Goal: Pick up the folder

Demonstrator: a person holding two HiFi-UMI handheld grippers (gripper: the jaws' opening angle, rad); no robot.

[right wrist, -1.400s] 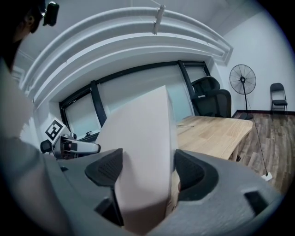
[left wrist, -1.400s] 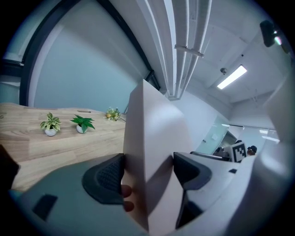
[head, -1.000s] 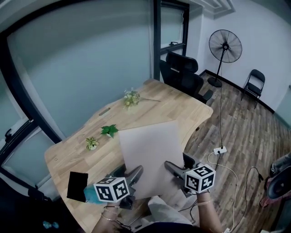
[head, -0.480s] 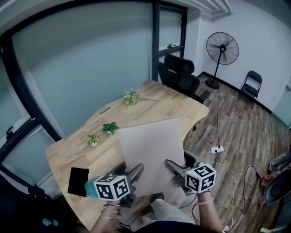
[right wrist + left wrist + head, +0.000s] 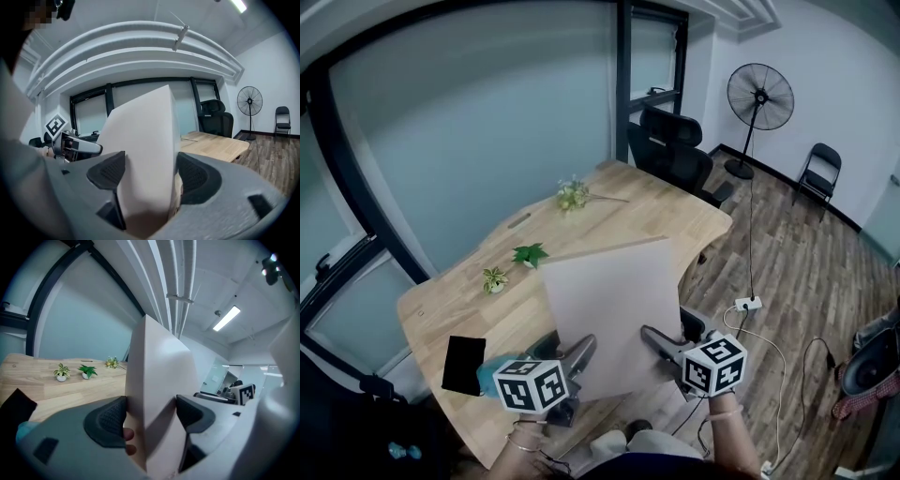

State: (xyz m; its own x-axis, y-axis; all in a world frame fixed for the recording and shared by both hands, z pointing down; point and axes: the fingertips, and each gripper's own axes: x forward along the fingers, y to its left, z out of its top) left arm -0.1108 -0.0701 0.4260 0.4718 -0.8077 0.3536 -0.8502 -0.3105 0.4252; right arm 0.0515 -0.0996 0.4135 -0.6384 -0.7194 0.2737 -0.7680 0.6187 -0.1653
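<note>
Lift looks underway: we hold the beige folder (image 5: 605, 309) tilted above the desk's (image 5: 661, 220) near edge, left gripper (image 5: 151, 414) and right gripper (image 5: 149, 174) both clamped on its bottom edge; next probably needs even raising.

- Folder (image 5: 609, 309): lower edge hidden behind left claw (image 5: 578, 354) and right claw (image 5: 652, 339); its sheet covers the near middle of the desk (image 5: 450, 314).
- Black flat item (image 5: 461, 364): one corner behind the left claw's marker cube (image 5: 530, 386); kind unclear.
- Dark round object (image 5: 874, 370): cut by the right edge.
- Forearms (image 5: 727, 436): cut by the bottom edge.
- Potted plants (image 5: 494, 279): too small to tell the species.
</note>
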